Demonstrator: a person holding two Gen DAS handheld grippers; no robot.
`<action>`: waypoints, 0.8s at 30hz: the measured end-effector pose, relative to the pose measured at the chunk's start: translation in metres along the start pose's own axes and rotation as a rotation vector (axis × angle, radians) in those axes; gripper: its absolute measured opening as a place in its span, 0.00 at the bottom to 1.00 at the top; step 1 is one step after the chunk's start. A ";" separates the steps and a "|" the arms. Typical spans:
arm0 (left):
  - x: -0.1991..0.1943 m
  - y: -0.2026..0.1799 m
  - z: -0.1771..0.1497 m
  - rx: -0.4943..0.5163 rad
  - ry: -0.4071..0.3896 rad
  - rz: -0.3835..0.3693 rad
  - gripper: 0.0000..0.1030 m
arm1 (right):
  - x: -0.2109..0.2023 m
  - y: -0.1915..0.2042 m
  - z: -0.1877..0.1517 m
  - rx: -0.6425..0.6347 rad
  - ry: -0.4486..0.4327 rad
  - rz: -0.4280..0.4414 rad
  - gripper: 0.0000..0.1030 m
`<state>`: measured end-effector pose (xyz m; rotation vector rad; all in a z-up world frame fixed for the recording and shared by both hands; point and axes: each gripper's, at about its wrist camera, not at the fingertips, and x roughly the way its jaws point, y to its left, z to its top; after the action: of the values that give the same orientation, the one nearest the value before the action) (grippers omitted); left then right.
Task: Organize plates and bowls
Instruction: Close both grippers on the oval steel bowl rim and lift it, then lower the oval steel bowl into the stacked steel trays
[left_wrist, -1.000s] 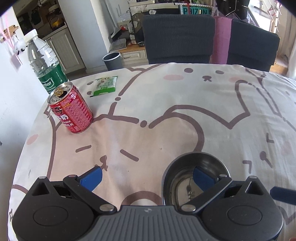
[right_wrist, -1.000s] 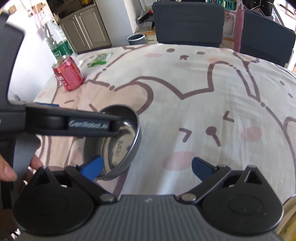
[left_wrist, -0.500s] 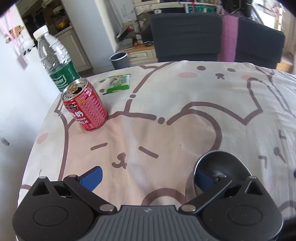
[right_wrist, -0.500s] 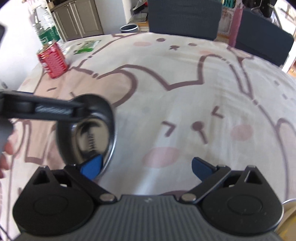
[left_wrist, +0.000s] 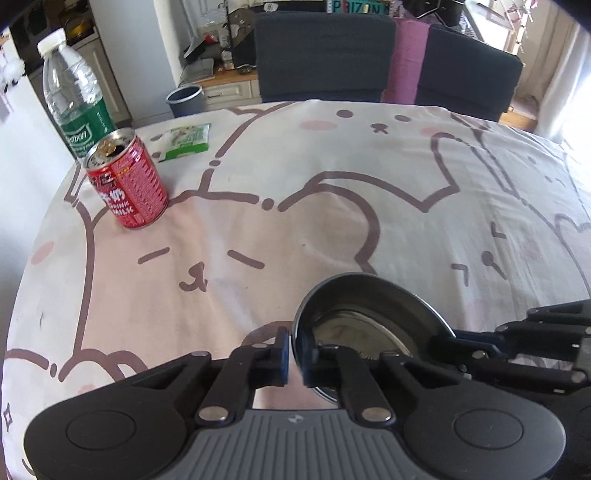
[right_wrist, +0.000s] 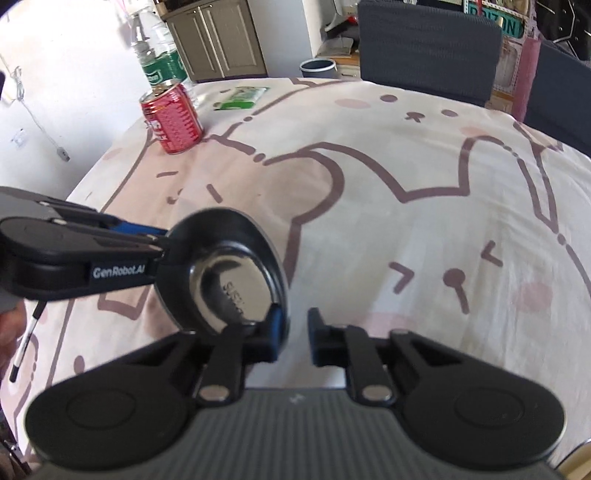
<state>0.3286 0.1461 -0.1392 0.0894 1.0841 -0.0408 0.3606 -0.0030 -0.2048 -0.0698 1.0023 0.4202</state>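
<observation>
The round surface (left_wrist: 332, 192), covered by a cream cloth printed with brown-outlined cartoon animals, fills both views. Two dark upholstered chairs (left_wrist: 325, 55) stand behind its far edge. At the far left edge stands a clear plastic water bottle with a green label (left_wrist: 75, 99), and touching its front is a red drink can with an open top (left_wrist: 127, 182). A small green and white packet (left_wrist: 186, 142) lies flat just beside the can, toward the far edge.

A small round stainless-steel bowl (left_wrist: 369, 325) is at the near edge, tilted so its hollow faces the cameras; whether it touches the cloth I cannot tell.

The left gripper (left_wrist: 293, 354) has just been closing, and its blue-padded fingers (left_wrist: 282, 354) now pinch the bowl's left rim between them. The right gripper (right_wrist: 295, 338) has likewise just been closing; in the right wrist view its left finger (right_wrist: 275, 334) lies inside the bowl against the right rim and the other stands outside, so it grips that rim. Each gripper shows in the other's view, holding opposite sides of the bowl.
</observation>
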 end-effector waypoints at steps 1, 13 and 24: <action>-0.002 0.000 -0.001 0.002 -0.004 -0.002 0.06 | 0.000 0.001 0.000 -0.006 0.001 -0.001 0.05; -0.059 -0.011 -0.015 -0.008 -0.119 -0.046 0.07 | -0.046 -0.006 -0.006 0.032 -0.061 0.011 0.04; -0.143 -0.032 -0.046 -0.040 -0.275 -0.109 0.08 | -0.132 -0.012 -0.030 0.080 -0.159 0.078 0.05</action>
<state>0.2183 0.1175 -0.0357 -0.0120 0.8136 -0.1262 0.2798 -0.0621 -0.1130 0.0738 0.8656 0.4495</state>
